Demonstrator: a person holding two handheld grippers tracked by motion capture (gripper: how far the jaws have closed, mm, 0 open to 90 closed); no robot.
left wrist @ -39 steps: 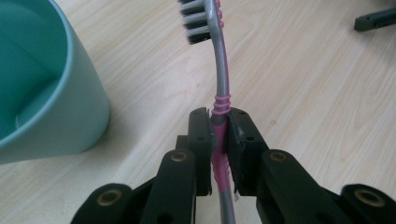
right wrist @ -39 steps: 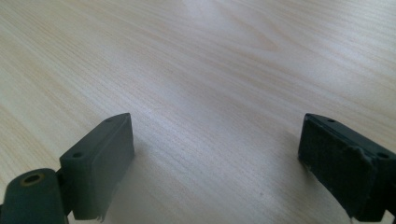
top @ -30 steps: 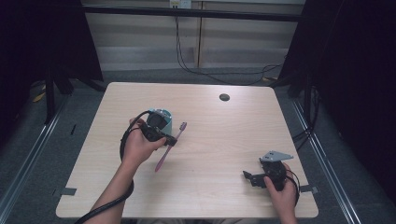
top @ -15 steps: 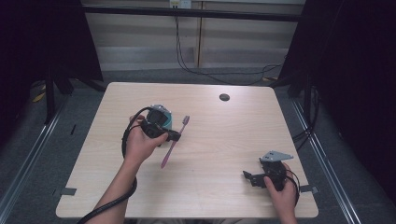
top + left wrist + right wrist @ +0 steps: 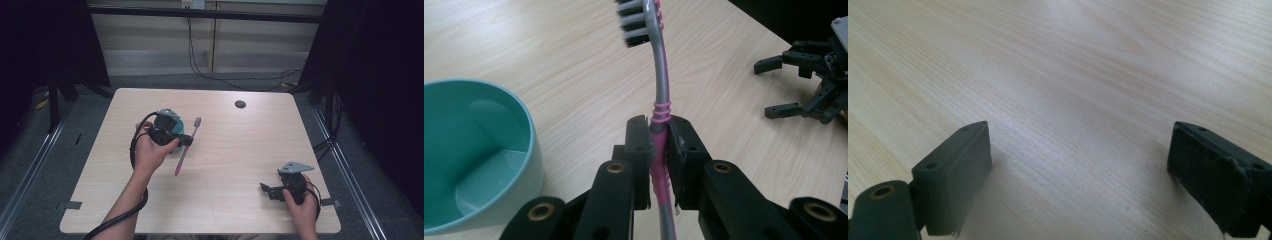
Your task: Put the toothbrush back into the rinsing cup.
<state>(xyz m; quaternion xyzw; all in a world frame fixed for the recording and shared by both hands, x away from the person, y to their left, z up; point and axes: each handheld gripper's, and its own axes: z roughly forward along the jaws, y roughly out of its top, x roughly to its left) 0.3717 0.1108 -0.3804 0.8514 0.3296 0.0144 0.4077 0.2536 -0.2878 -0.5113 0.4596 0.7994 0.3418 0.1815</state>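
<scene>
A pink and grey toothbrush [image 5: 186, 146] is clamped by its handle in my left gripper [image 5: 186, 141], held above the table's middle left. In the left gripper view the jaws press on the toothbrush [image 5: 660, 100], whose bristles point left at the top. A teal cup [image 5: 469, 150] stands open just beside it, partly behind the hand as the cup [image 5: 169, 120] in the high view. My right gripper [image 5: 269, 192] rests near the front right of the table, its jaws wide apart with bare wood between them [image 5: 1078, 165].
The wooden table [image 5: 240, 145] has a small dark round hole [image 5: 240, 104] near its far edge. Cables trail from both grippers. Dark curtains and metal rails flank the table.
The left gripper has lifted and swung the toothbrush rightward and more upright, head toward the far side. The right gripper has stayed put.
</scene>
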